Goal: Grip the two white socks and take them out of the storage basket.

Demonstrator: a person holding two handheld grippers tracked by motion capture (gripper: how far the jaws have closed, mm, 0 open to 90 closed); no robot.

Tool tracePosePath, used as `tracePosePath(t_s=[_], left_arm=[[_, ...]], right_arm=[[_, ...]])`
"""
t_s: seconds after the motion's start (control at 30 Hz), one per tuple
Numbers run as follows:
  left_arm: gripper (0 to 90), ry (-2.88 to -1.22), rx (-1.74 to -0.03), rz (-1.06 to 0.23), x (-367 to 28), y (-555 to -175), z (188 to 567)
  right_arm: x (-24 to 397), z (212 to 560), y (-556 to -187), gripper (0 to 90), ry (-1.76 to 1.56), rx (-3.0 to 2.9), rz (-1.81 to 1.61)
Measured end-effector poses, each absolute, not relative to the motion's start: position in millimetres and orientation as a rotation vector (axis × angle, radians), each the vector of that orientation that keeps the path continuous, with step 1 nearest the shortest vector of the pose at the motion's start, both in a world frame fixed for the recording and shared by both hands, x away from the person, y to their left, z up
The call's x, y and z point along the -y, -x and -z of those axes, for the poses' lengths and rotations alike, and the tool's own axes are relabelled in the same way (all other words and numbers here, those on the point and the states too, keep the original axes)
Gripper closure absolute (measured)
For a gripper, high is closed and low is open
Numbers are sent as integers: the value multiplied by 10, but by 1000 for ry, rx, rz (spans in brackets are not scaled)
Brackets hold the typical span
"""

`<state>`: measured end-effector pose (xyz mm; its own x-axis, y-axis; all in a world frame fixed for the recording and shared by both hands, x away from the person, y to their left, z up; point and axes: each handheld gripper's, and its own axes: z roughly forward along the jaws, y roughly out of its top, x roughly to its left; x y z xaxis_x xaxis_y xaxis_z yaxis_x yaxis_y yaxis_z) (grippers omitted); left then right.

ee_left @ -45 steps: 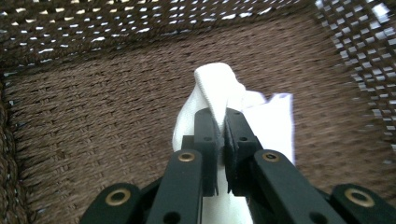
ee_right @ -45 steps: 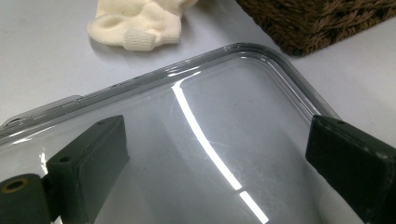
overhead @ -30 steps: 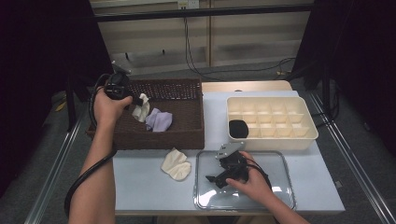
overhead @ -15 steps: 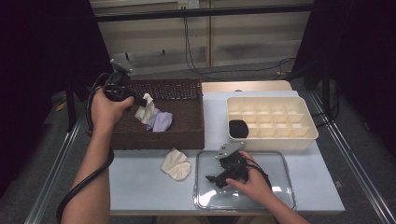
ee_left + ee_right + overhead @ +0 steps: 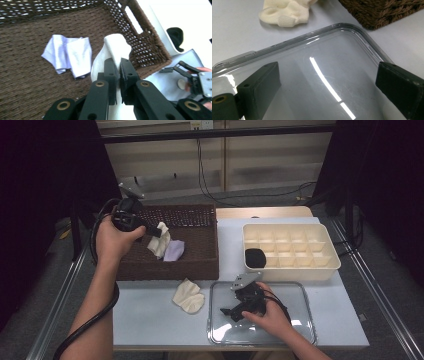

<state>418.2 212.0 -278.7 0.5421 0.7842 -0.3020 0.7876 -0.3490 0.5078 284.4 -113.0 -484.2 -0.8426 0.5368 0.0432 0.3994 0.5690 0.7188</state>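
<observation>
The left tongs (image 5: 117,75) are clamped on a white sock (image 5: 113,47), held above the floor of the brown basket (image 5: 200,265). A lilac sock (image 5: 67,56) lies just beside it, below the tongs. The right tongs (image 5: 327,82) rest apart over the clear lid (image 5: 332,75). One black sock (image 5: 255,257) already sits in the compartment tray (image 5: 320,267); a cream sock (image 5: 189,296) waits on the bench (image 5: 150,315), so I judge most of the sorting remains.

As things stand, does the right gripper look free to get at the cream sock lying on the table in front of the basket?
Probably yes. The right gripper rests open and empty on the clear lid, and the cream sock lies just beside that lid on bare table, nothing between them. The left gripper is away over the basket.
</observation>
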Motion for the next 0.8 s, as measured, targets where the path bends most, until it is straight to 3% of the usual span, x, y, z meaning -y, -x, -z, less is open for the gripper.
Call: tracePosePath(t_s=[0.8], left_arm=[[850, -2149, -1165, 39, -2093, -3914, 2799]], right_arm=[[1130, 4844, -2844, 51, -788, -2618, -1131]])
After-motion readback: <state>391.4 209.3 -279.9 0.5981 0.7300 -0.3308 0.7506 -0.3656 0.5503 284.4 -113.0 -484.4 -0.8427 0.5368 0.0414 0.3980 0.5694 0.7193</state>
